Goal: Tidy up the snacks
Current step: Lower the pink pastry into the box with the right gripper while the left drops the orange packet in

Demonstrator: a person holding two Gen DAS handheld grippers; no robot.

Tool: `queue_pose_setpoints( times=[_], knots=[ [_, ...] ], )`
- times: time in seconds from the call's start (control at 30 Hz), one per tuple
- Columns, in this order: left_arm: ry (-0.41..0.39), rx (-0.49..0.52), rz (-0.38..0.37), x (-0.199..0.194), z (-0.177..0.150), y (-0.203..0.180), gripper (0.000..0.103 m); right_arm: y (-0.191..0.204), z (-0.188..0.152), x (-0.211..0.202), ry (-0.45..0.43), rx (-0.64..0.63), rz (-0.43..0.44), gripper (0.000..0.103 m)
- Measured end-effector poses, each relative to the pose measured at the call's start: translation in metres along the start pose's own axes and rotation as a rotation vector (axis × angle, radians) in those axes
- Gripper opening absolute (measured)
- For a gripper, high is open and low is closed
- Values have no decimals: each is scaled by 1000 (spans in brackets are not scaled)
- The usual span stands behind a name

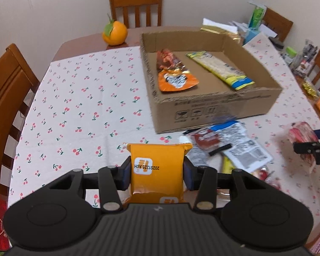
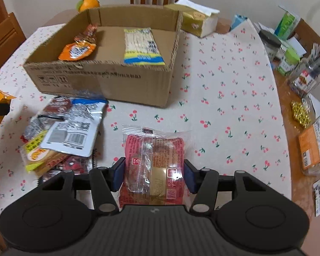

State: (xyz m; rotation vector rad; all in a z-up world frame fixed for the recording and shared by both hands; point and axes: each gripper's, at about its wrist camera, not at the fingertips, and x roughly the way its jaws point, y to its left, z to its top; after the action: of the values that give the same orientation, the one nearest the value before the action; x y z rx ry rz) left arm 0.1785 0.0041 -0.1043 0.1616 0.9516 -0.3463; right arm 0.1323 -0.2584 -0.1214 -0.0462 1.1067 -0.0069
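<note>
The left gripper [image 1: 157,173] pinches an orange packet [image 1: 157,166] between its pads; the right gripper [image 2: 153,176] clamps a red clear-wrapped snack [image 2: 153,166]. Both hang over a cherry-print tablecloth [image 1: 79,98], with a heap of loose snack bags [image 2: 61,132] lying between them. Ahead sits an open cardboard box [image 2: 108,79] holding an orange pouch [image 2: 76,50] and a yellow-blue packet [image 2: 141,47]. Beyond it stand an orange fruit [image 1: 114,33], wooden chairs [image 1: 136,6] and a pale wall.
</note>
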Motion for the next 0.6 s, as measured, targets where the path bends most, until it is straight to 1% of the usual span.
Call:
queue_pose_setpoints(
  times=[0.23, 0.37, 0.5, 0.6],
  knots=[
    [-31, 1, -38, -30, 2, -13, 45, 7, 12, -25, -31, -69, 41, 60],
    [-36, 2, -43, -41, 3, -20, 45, 13, 23, -37, -59, -111, 72, 60],
    [-41, -7, -42, -47, 3, -24, 45, 20, 42, -45, -97, -150, 98, 60],
    [-53, -22, -46, -51, 3, -24, 45, 26, 62, -48, -133, -172, 118, 60]
  ],
)
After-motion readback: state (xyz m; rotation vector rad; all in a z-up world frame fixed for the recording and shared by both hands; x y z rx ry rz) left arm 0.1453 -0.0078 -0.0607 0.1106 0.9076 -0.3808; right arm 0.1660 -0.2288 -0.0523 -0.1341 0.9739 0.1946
